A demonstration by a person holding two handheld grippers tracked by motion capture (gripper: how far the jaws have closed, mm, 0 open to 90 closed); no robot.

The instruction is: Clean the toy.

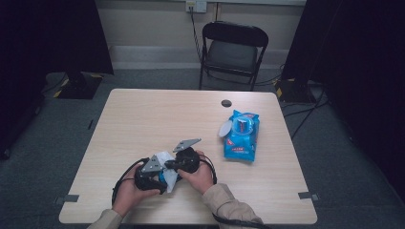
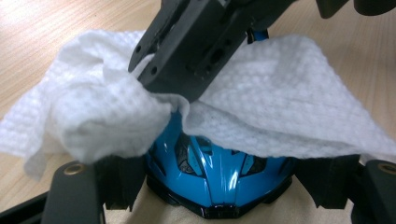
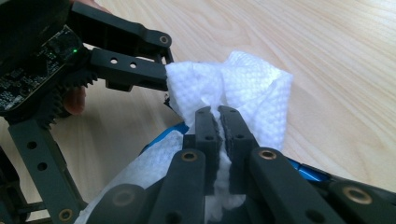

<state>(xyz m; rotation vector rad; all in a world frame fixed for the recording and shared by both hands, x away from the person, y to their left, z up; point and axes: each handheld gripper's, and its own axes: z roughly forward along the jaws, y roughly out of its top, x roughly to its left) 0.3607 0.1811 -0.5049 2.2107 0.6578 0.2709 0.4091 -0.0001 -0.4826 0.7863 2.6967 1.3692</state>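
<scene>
Up close, left tongs (image 2: pixel 219 186) clamp a blue toy car (image 2: pixel 217 170) while right tongs (image 3: pixel 218 122) pinch the wipe (image 3: pixel 243 88).

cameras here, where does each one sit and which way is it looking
High view: above the person's side, facing forward and down on the table; both hands and sleeves show.
Left gripper view: on the left tongs, clamping a blue toy car under a white wipe.
Right gripper view: on the right tongs, pinching the wipe.
Shared: wipe, car.

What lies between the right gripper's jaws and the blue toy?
A white wipe: the right gripper pinches it over the blue toy, as both gripper views show.
</scene>
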